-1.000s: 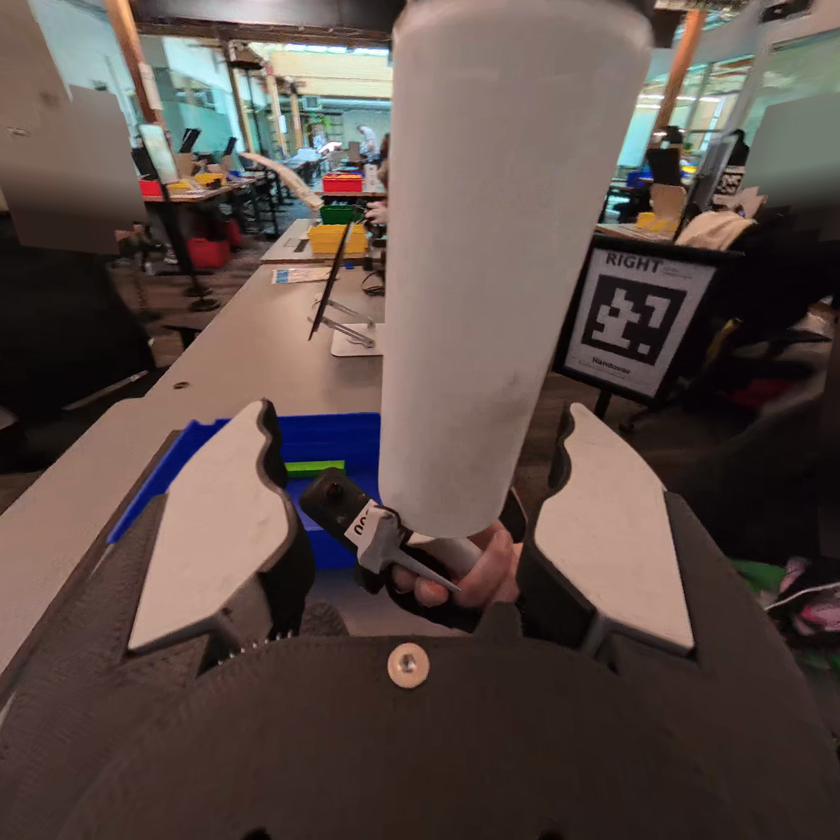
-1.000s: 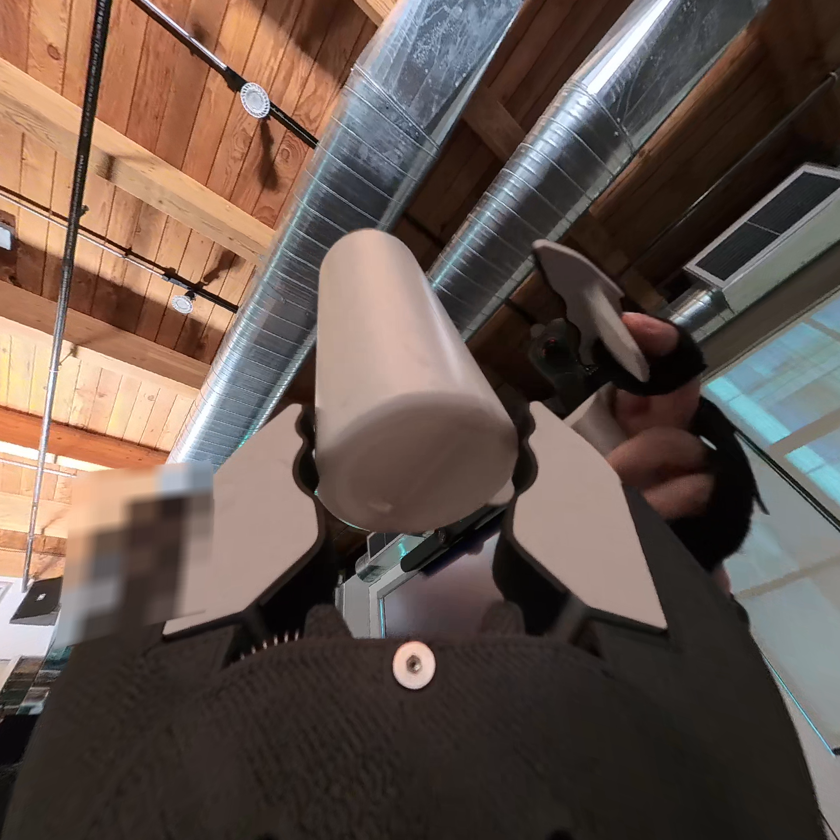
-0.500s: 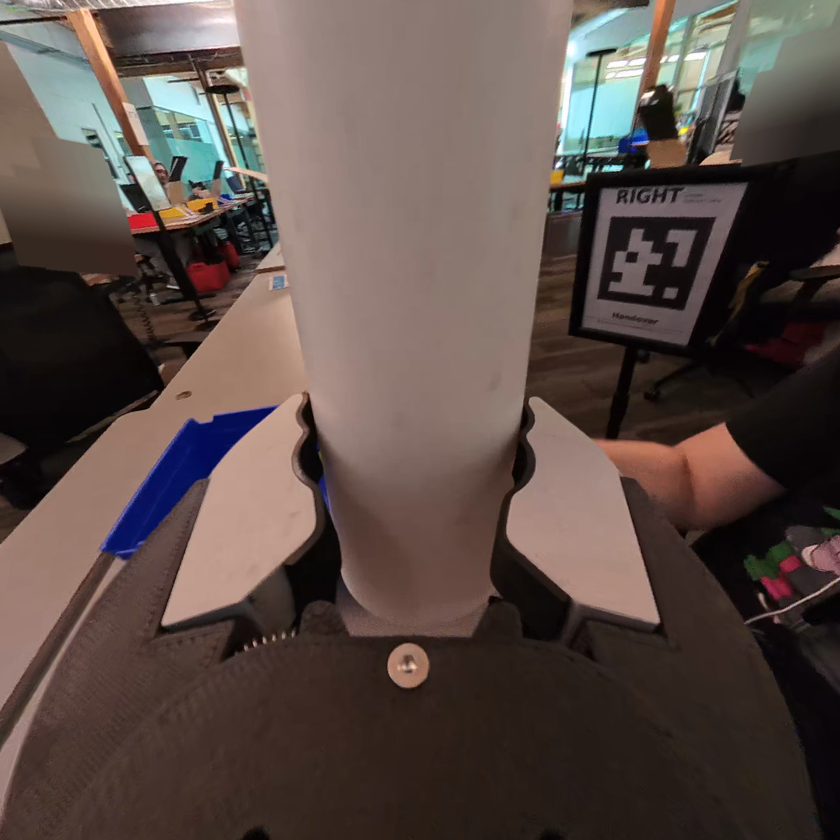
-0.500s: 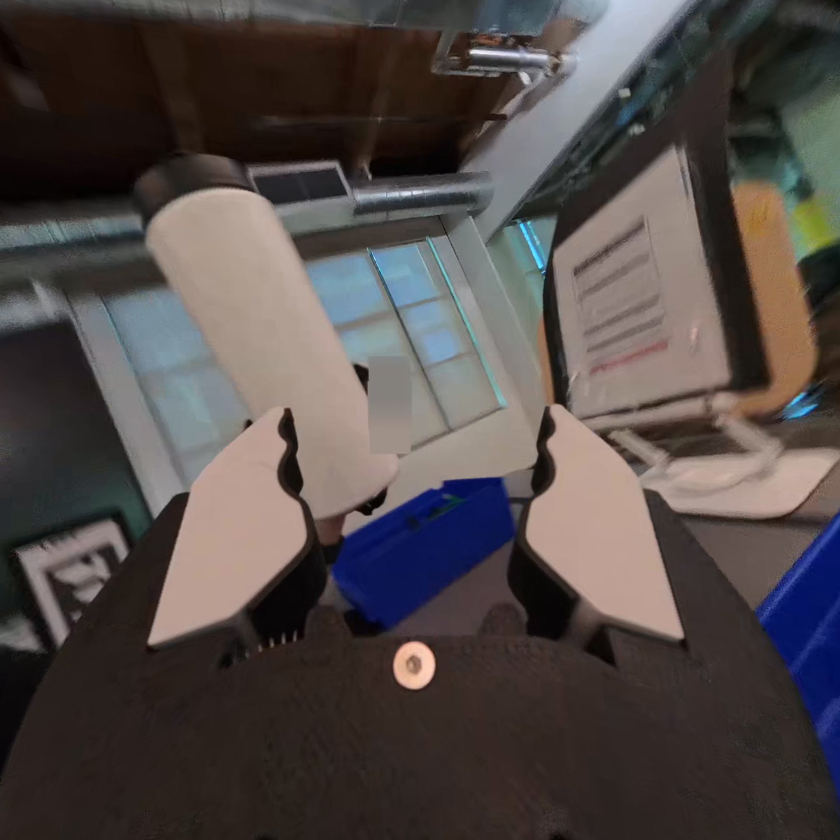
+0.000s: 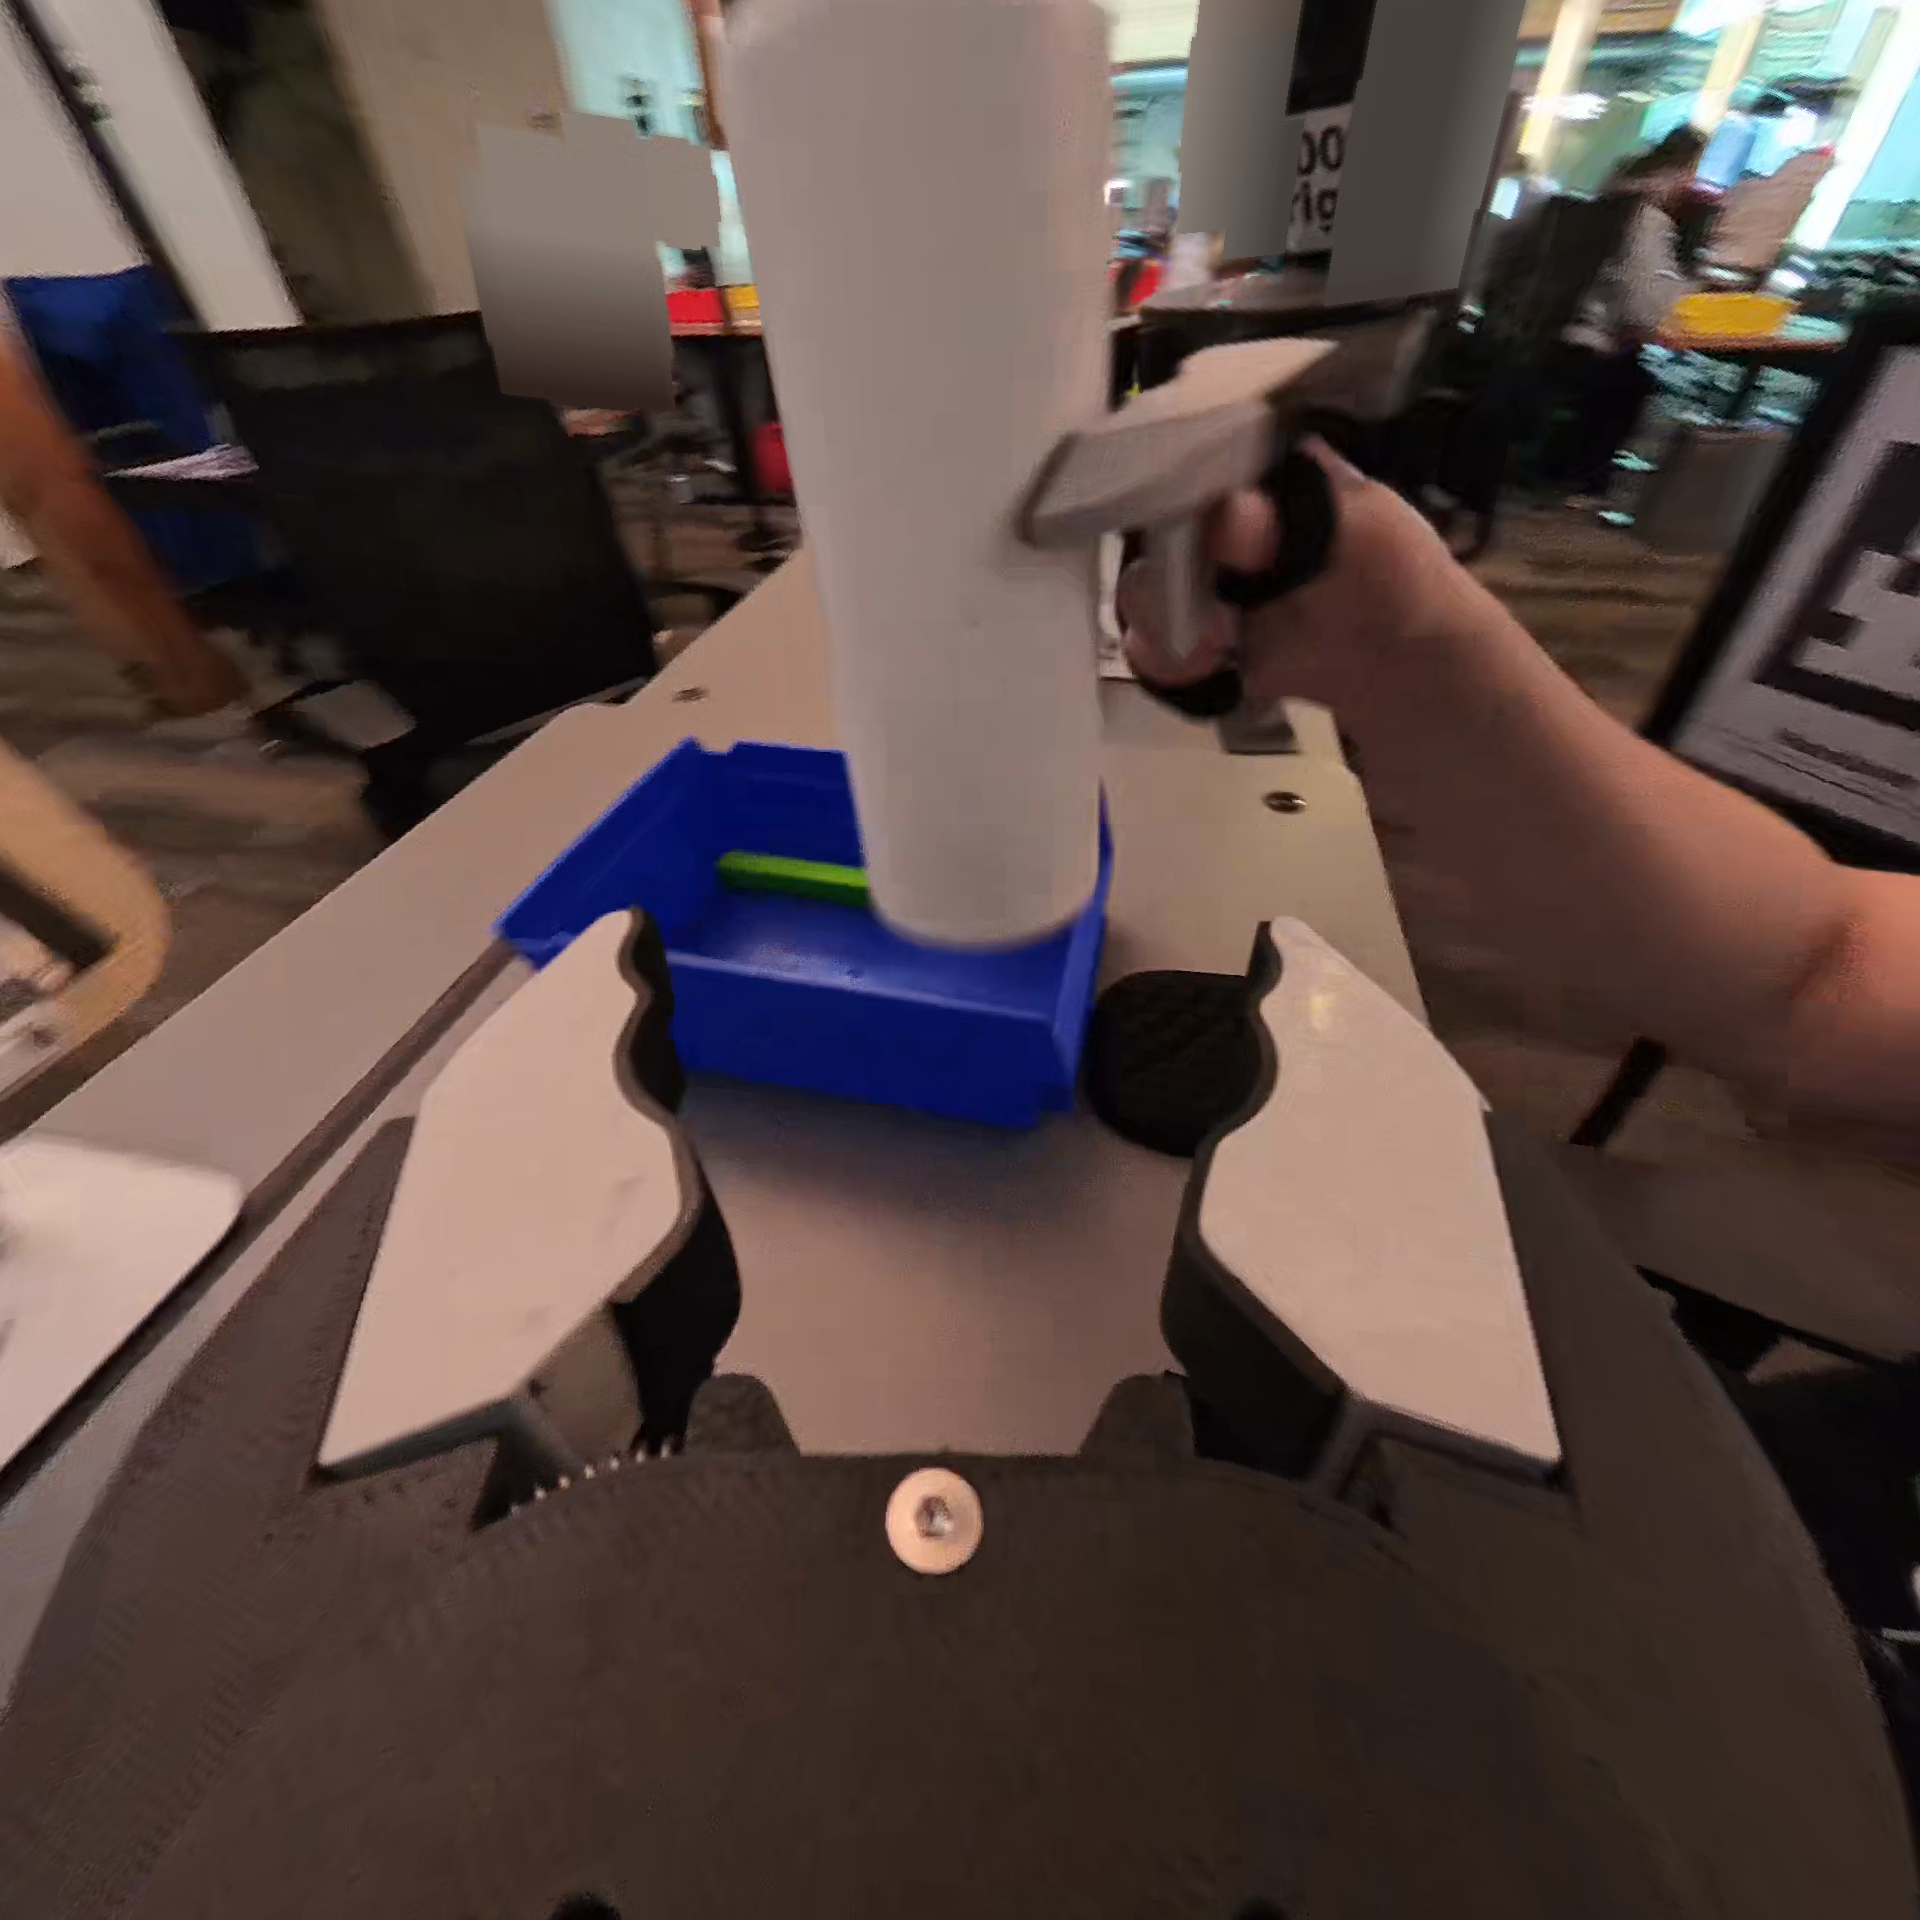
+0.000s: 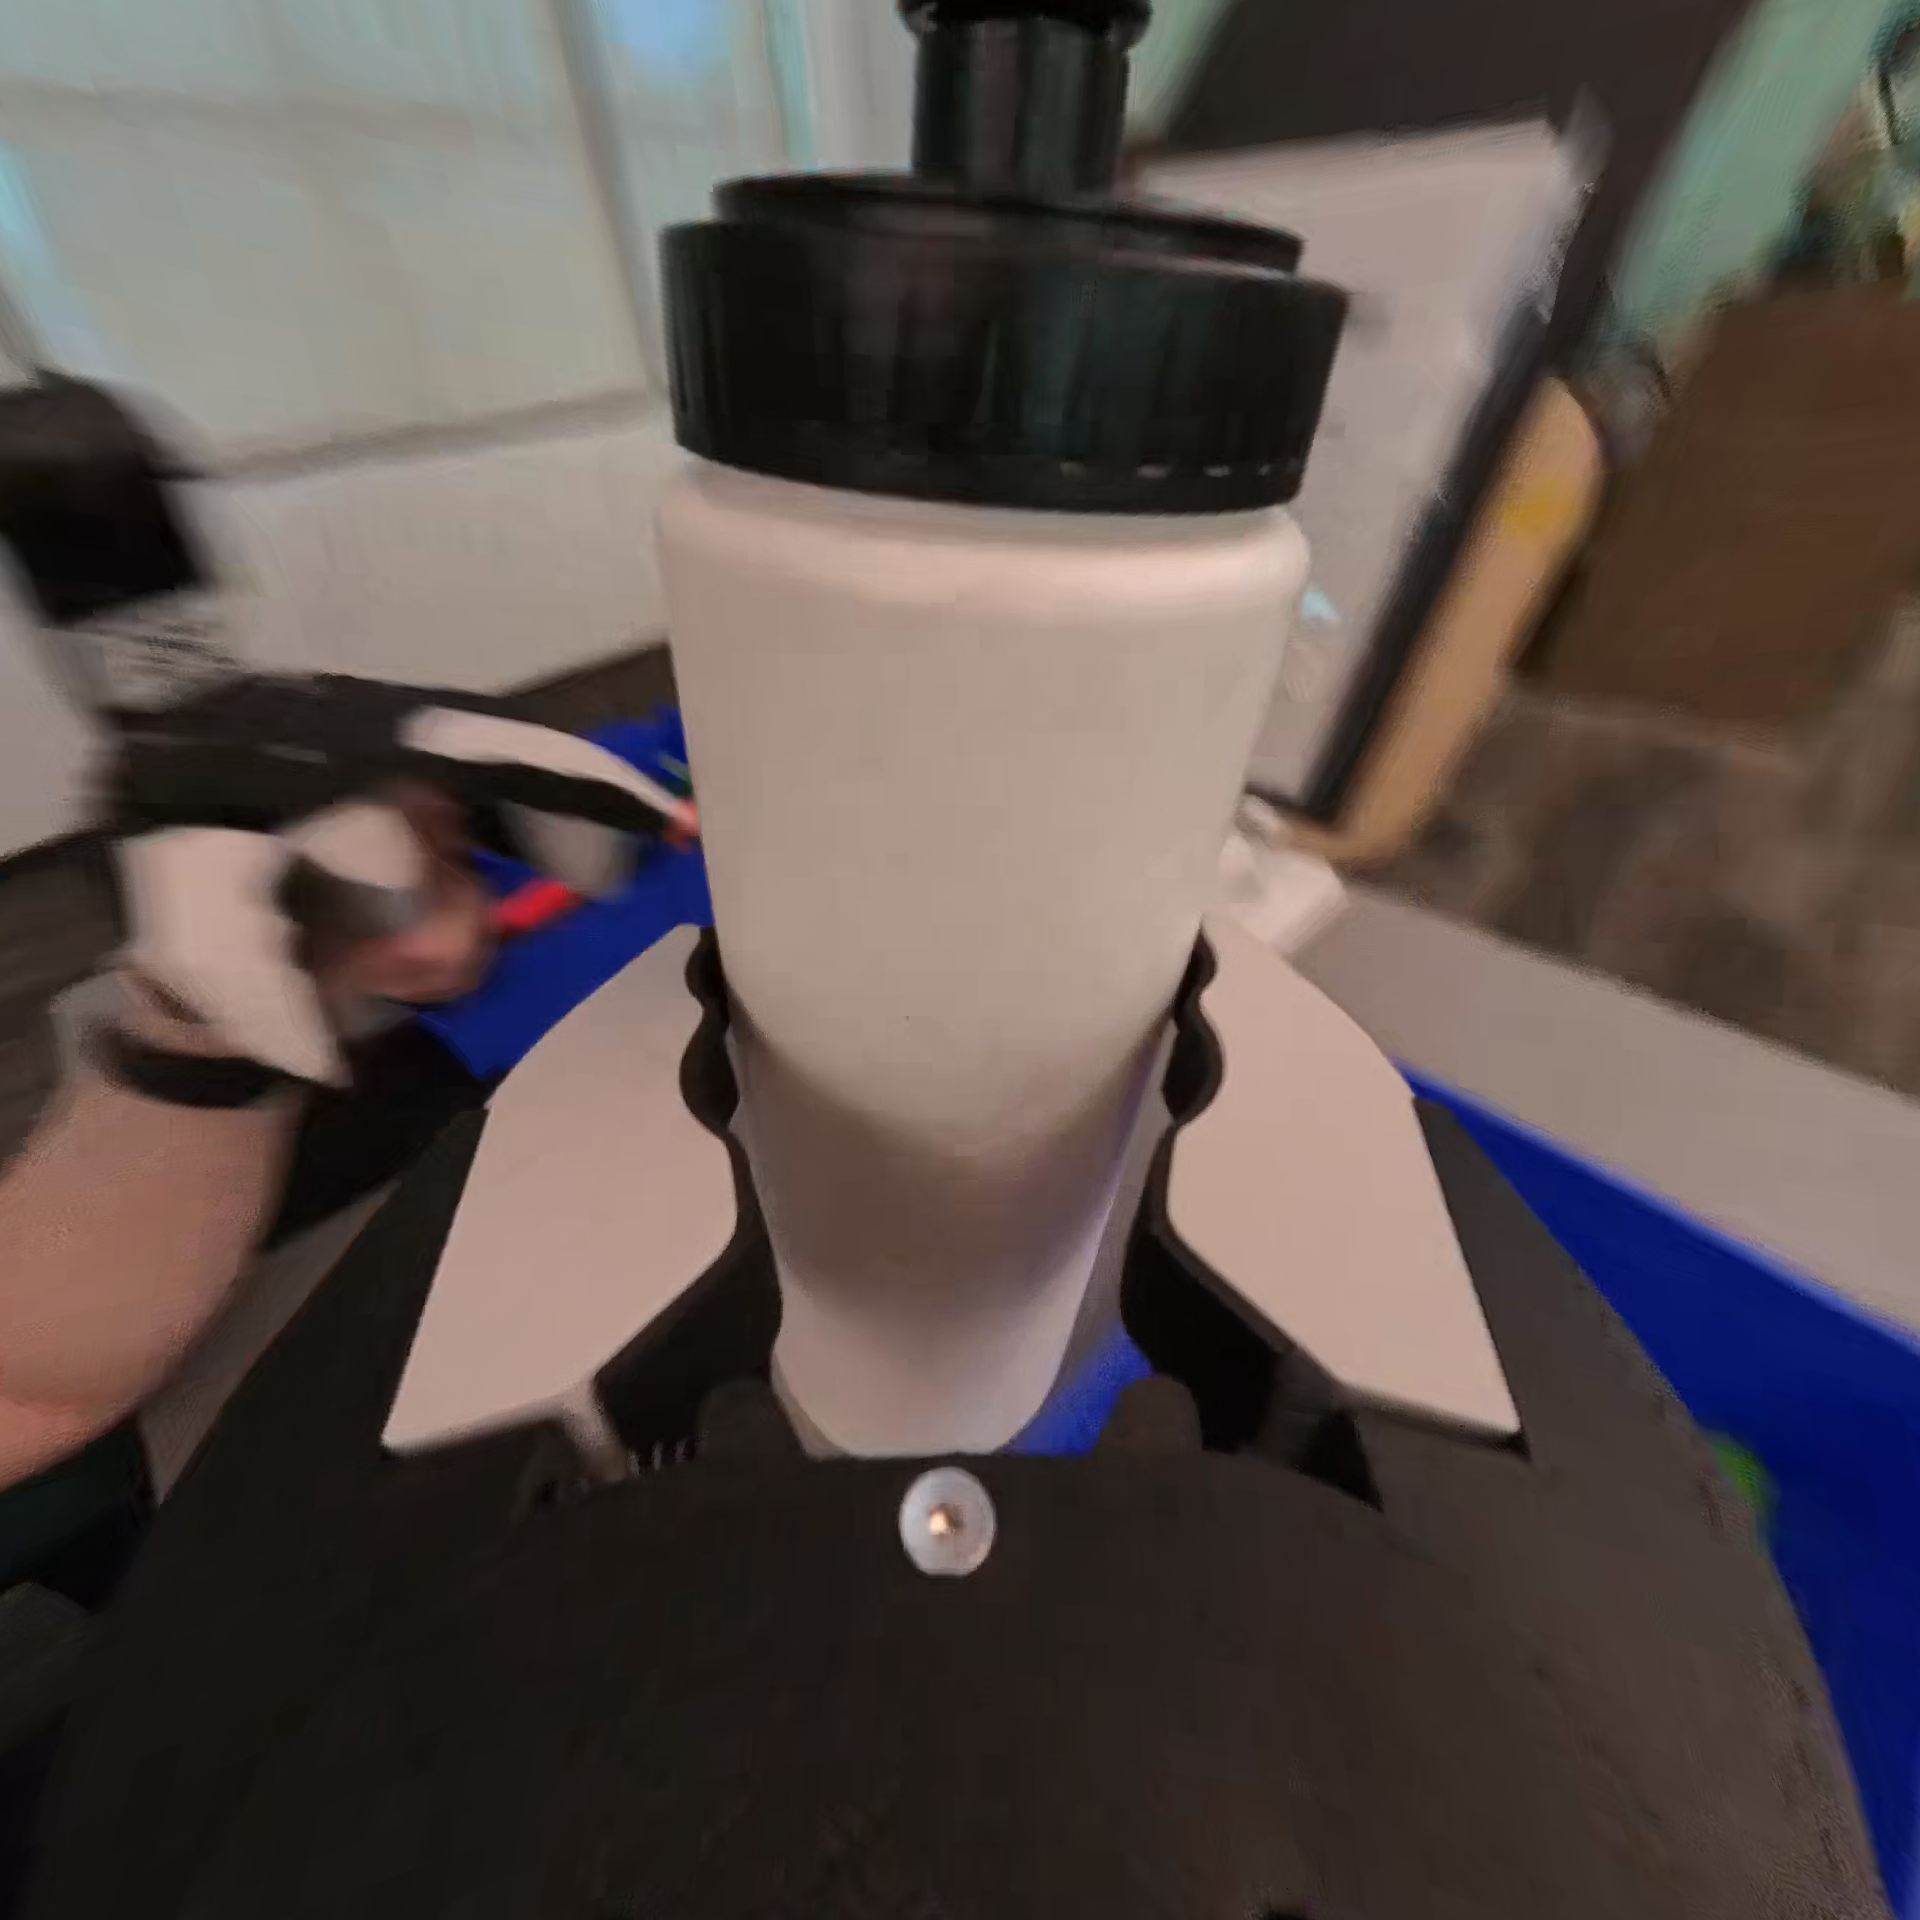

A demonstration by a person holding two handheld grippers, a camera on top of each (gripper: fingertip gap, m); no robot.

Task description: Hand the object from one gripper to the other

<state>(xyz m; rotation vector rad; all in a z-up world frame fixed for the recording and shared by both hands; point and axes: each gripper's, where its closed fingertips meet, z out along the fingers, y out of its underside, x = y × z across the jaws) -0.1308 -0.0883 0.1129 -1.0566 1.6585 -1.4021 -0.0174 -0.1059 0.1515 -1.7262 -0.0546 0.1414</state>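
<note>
Showed, nearest in the left wrist view, the left gripper with fingers spread wide and nothing between them, low over the grey table. Showed, just beyond, a blue bin with a green piece inside. Hung above the bin's right part, upright and clear of the left gripper: the white bottle. Was clamped on its lower body by the right gripper, reaching in from the right in a hand. Carried a black cap at the far, upper end.

Judged as risks:
- Could pivot or slide in the clamp, given the smooth, tapered wall and most of the length, cap included, standing above the hold.
- Could be shaken loose by a quick swing; blurred surroundings in both views suggested fast motion.
- Could be knocked by the left gripper, close by and spread.
- Would likely drop, if lost, into the bin or onto the table.
</note>
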